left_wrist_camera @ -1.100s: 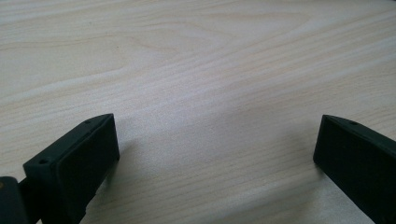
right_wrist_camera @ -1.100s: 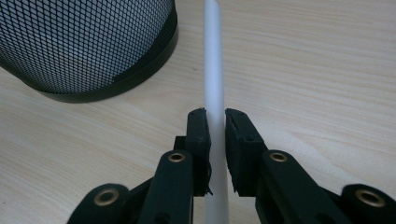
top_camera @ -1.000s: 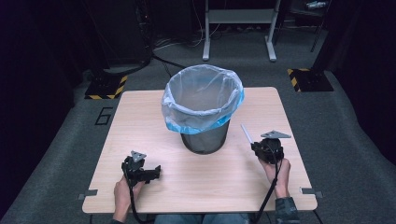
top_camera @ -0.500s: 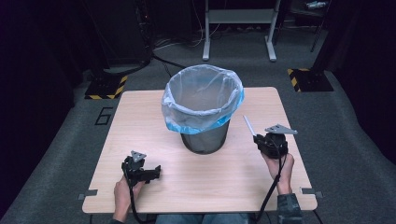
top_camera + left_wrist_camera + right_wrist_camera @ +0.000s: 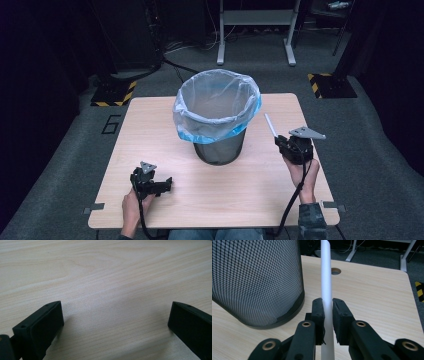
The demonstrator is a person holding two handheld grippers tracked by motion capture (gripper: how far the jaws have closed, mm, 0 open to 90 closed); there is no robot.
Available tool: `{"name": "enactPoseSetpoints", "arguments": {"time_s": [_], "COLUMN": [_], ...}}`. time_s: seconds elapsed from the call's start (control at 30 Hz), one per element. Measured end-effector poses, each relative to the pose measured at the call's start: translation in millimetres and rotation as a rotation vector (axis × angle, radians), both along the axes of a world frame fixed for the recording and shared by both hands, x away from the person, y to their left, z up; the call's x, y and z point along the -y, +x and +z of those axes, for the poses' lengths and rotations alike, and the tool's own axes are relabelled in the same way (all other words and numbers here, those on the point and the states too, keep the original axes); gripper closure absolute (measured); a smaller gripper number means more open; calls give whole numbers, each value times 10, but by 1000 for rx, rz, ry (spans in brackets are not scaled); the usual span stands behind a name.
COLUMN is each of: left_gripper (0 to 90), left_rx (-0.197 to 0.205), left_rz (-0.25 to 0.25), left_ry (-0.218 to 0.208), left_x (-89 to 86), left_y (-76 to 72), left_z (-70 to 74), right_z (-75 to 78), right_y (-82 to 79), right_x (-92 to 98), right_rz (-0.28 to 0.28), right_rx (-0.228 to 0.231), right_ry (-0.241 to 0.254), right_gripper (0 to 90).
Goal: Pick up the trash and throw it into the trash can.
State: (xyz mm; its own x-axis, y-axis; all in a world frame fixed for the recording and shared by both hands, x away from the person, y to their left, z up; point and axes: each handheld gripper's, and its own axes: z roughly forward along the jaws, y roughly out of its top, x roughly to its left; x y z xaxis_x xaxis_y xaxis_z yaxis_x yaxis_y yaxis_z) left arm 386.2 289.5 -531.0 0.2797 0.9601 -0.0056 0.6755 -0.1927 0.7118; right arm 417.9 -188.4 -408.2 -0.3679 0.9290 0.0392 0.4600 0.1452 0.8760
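Observation:
A black mesh bin (image 5: 219,146) lined with a clear and blue plastic bag (image 5: 216,107) stands in the middle of the wooden table (image 5: 150,120). My right gripper (image 5: 281,142) hovers to the right of the bin, shut on a thin white tube (image 5: 270,125) that sticks up and away from its jaws. In the right gripper view the white tube (image 5: 326,285) runs between the pads (image 5: 319,315), with the mesh bin (image 5: 257,282) close on the left. My left gripper (image 5: 164,185) rests on the table at the front left, open, with bare wood between its fingers (image 5: 41,327).
A round hole (image 5: 334,271) shows in the table beyond the tube. Around the table lies grey carpet (image 5: 380,150), with a metal frame's legs (image 5: 255,30) behind and yellow-black striped blocks (image 5: 327,85) on either side.
My right gripper has risen with the white tube in its jaws and shifted slightly to the right. The left gripper has stayed where it was.

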Motion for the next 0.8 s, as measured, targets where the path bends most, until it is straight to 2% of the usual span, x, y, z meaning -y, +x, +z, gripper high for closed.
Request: {"name": "enactPoseSetpoints", "arguments": {"time_s": [0.13, 0.43, 0.8], "left_gripper": [0, 0, 0], "left_rx": [0, 0, 0], "left_rz": [-1, 0, 0], "left_ry": [0, -1, -1], "left_x": [-1, 0, 0], "left_y": [0, 0, 0], "left_z": [0, 0, 0], "right_z": [76, 259, 464], "right_y": [-2, -3, 5], "right_x": [4, 9, 8], "right_rz": [-1, 1, 2], "right_rx": [20, 71, 114], "right_ry": [-2, 28, 26], "right_gripper": [799, 799, 799]}}
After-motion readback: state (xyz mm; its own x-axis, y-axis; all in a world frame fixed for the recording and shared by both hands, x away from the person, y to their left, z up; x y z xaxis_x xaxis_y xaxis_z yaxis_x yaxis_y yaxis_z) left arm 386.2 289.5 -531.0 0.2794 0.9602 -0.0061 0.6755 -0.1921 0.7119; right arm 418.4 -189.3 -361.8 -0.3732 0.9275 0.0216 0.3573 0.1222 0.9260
